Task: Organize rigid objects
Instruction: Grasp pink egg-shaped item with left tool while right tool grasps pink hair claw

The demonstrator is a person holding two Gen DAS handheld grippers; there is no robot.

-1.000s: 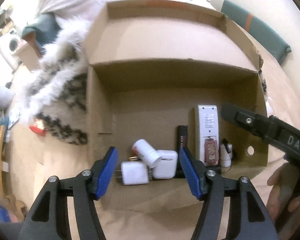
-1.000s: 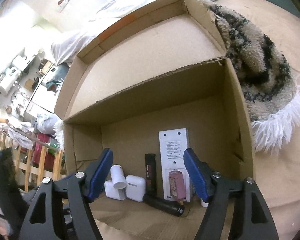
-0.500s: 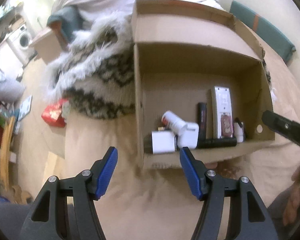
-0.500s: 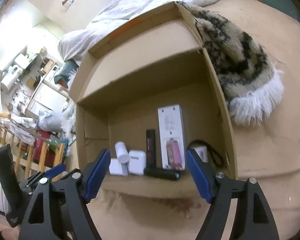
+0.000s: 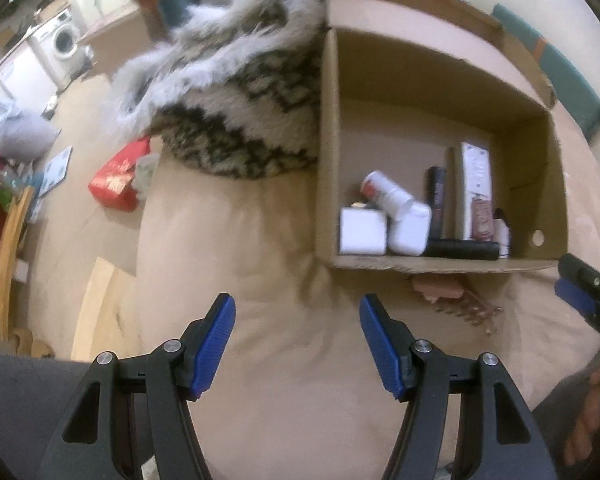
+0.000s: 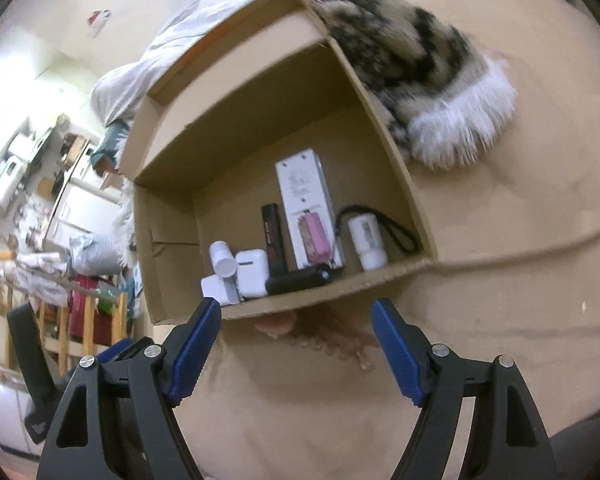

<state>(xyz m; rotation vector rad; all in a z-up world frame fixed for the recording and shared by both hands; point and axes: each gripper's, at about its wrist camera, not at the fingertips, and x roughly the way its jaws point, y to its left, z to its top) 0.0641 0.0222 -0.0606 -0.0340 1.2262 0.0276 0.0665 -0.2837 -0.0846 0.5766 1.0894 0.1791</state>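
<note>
An open cardboard box lies on a beige bed sheet. Along its near wall lie two white chargers, a white bottle with a red label, a black stick, a long white block and a black cylinder. The right wrist view shows the same box, plus a white cylinder with a black cord. A pink comb-like thing lies on the sheet before the box. My left gripper and right gripper both hover open over the sheet, short of the box, holding nothing.
A fluffy patterned blanket lies against the box's far side. Past the bed's left edge are a red bag, a wooden chair and a washing machine. A green cushion sits at the far right.
Both grippers have drawn back from the box's inside to the sheet in front of it. The box's contents have not moved. The right jaws stand slightly wider.
</note>
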